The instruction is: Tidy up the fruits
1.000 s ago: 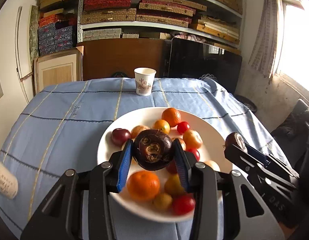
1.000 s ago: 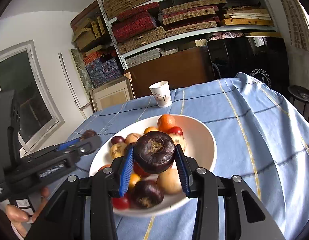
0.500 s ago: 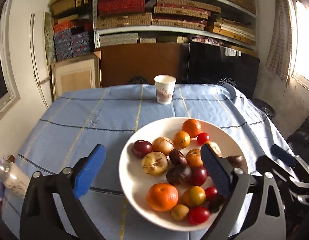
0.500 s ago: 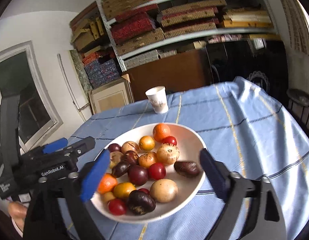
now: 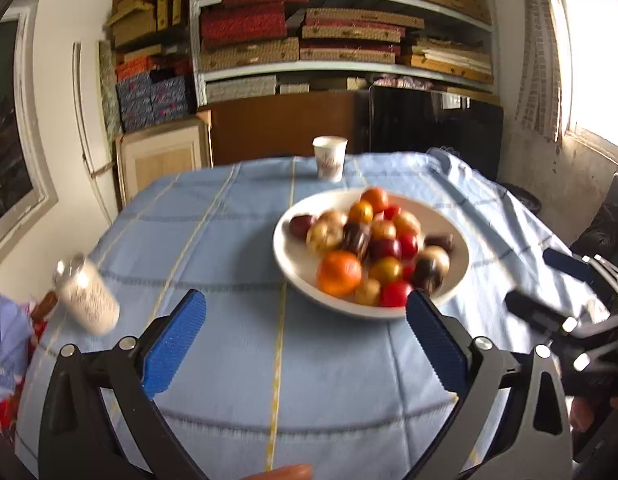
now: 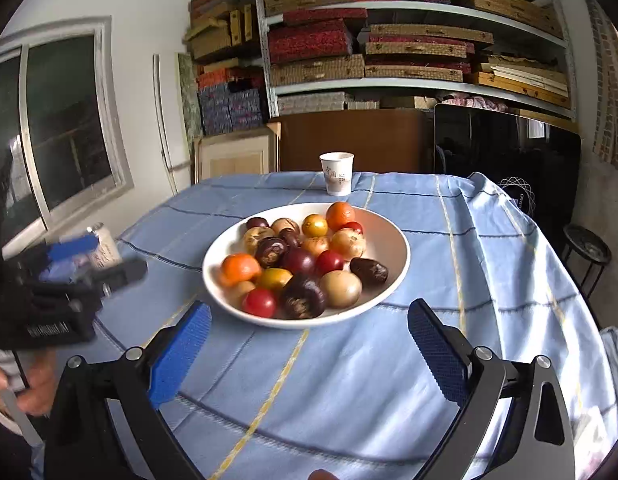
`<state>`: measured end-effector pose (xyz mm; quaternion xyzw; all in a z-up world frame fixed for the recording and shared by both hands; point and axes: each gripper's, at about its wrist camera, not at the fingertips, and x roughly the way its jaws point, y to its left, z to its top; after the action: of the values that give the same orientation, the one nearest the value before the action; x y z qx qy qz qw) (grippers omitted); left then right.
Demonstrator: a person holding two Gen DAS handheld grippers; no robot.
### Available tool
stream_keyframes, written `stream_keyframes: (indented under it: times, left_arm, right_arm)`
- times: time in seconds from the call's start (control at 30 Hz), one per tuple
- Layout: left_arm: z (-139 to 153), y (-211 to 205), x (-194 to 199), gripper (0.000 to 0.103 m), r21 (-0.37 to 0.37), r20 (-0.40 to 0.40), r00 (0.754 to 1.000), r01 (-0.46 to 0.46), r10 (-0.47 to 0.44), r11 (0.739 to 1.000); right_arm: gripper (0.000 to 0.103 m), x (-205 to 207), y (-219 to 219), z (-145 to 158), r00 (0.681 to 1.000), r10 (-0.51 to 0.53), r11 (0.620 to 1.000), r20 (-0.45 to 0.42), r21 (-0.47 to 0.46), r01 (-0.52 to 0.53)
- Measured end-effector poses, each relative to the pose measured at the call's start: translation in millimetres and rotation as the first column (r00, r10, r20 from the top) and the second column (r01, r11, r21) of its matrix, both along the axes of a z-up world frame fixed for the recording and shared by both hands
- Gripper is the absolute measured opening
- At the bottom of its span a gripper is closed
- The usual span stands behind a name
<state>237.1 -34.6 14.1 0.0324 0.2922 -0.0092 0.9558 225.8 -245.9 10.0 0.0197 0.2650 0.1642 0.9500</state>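
Both grippers are spreading wide with nothing between their pads: left gripper [image 5: 305, 344] and right gripper [image 6: 309, 354] hover short of the white plate [image 6: 393, 236], where the fruits [image 6: 301, 260] sit piled on the blue-clothed counter [image 6: 349, 380].

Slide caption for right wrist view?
Open right tool short of white plate heaped with mixed fruit.

Empty, opening left tongs [image 5: 305, 340] before fruit plate [image 5: 297, 268]
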Motion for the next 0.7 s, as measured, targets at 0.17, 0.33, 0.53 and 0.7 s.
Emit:
stream_keyframes:
  times: [0.17,0.33,0.53,0.7]
  left_arm:
    - [-13,3,-8,0.098,0.033,-0.025,0.999,-0.029,0.029,0.999]
    - [-13,3,-9,0.098,0.037,-0.024,0.999,-0.024,0.025,0.999]
    - [-12,-3,-13,0.098,0.057,-0.015,1.000,-0.005,0.006,0.998]
    - [-12,-7,-14,0.098,0.066,-0.013,1.000,-0.002,0.003,0.998]
  right_arm:
    - [0.100,-8,-5,-5,1.000,-0.024,0.999,-0.003,0.023,0.024]
    - [0.100,-5,-13,-8,0.999,-0.025,0.998,-0.044,0.062,0.028]
    - [0.100,-6,-8,-9,0.999,-0.030,0.999,-0.037,0.015,0.031]
    - [0.100,-12,-2,-8,0.999,-0.036,0.998,-0.007,-0.046,0.036]
